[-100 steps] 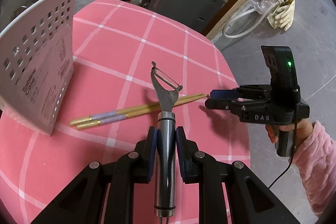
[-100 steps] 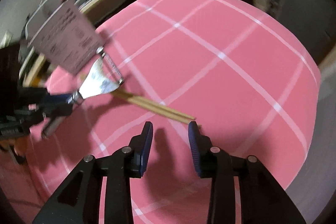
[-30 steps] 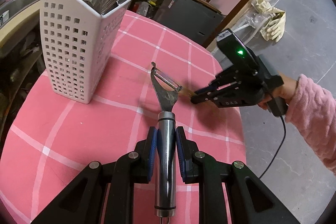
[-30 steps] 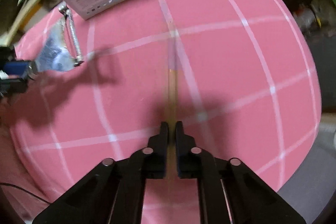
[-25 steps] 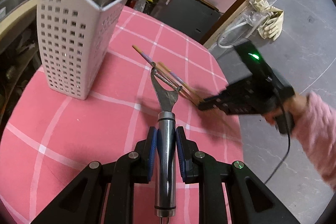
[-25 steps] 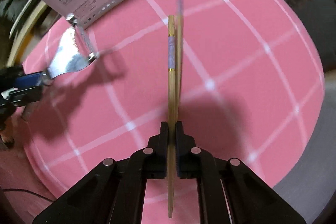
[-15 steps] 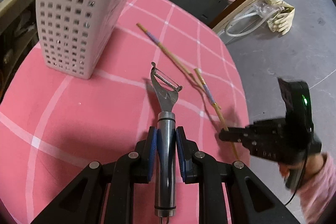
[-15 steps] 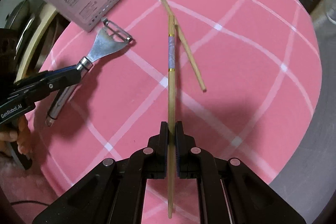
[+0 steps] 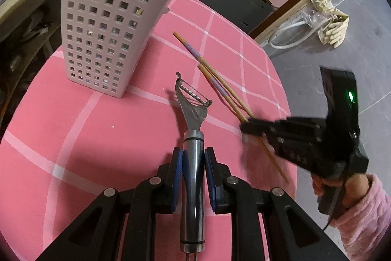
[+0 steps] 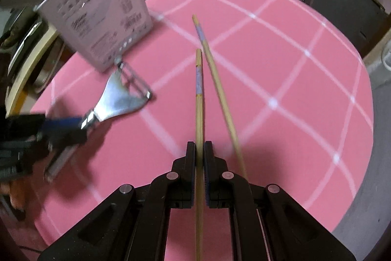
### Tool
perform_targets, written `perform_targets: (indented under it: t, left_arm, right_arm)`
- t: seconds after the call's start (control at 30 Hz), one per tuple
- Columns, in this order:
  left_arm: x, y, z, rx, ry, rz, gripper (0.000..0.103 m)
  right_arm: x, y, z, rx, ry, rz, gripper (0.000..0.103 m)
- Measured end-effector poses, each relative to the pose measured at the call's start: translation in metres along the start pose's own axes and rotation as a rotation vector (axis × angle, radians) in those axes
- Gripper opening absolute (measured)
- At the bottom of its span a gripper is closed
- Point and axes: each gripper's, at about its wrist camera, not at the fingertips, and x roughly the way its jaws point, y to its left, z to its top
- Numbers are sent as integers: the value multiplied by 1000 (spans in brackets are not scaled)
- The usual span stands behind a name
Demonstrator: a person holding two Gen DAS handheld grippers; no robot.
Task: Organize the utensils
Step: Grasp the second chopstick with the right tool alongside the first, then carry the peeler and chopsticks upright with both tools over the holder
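Observation:
My left gripper (image 9: 193, 158) is shut on the steel handle of a metal peeler (image 9: 191, 111), held above the pink checked table; the peeler also shows in the right wrist view (image 10: 119, 97). My right gripper (image 10: 200, 151) is shut on one bamboo chopstick (image 10: 199, 89) that points forward. The second chopstick (image 10: 217, 85) lies on the table just to its right. In the left wrist view both chopsticks (image 9: 220, 87) run from the right gripper (image 9: 246, 125) towards the white perforated utensil holder (image 9: 107, 23).
The holder (image 10: 102, 21) stands at the table's far left with metal utensils inside. The round table (image 9: 85, 138) drops to a grey floor on the right. A dark cabinet (image 9: 232, 4), a hose and gloves (image 9: 327, 23) lie beyond the table.
My right gripper lifted the chopsticks, one slipped onto the table, and it now holds a single chopstick lower, beside the fallen one. My left gripper kept the peeler and moved closer to the holder.

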Motion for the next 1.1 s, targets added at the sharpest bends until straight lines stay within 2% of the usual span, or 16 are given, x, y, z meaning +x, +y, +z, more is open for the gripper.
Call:
perform_targets:
  t: [0.07, 0.17, 0.27, 0.4, 0.53, 0.57, 0.6, 0.63, 0.7, 0.93, 1.1]
  left_arm:
    - [0, 1, 0, -5, -9, 0, 18]
    - [-1, 0, -2, -11, -20, 2, 18]
    - [-1, -1, -3, -19, -26, 5, 18]
    - [0, -3, -4, -29, -30, 5, 18]
    - [4, -1, -3, -34, -17, 6, 18]
    - [6, 0, -2, -32, -5, 10, 18]
    - [8, 1, -1, -32, 10, 15, 18]
    - [10, 1, -1, -34, 21, 17, 18]
    - [14, 1, 1, -28, 39, 23, 18]
    - [27, -3, 11, 37, 144, 53, 18]
    - [35, -7, 19, 83, 206, 47, 19]
  right_arm:
    - [-2, -1, -2, -2, -11, 11, 12]
    - [6, -10, 8, -24, -3, 16, 40]
    - [30, -22, 15, -66, 42, 17, 43]
    - [63, -31, 42, -105, 121, 3, 43]
    - [57, -23, 46, -98, 147, -23, 35]
    - [59, -23, 49, -91, 152, -20, 30]
    - [65, -23, 57, -83, 155, -22, 19]
    - [62, -22, 55, -64, 160, -22, 13]
    - [62, -24, 52, -26, 164, -11, 6]
    - [45, -38, 15, 179, 144, 108, 6]
    - [24, -42, -24, 334, 50, 192, 6]
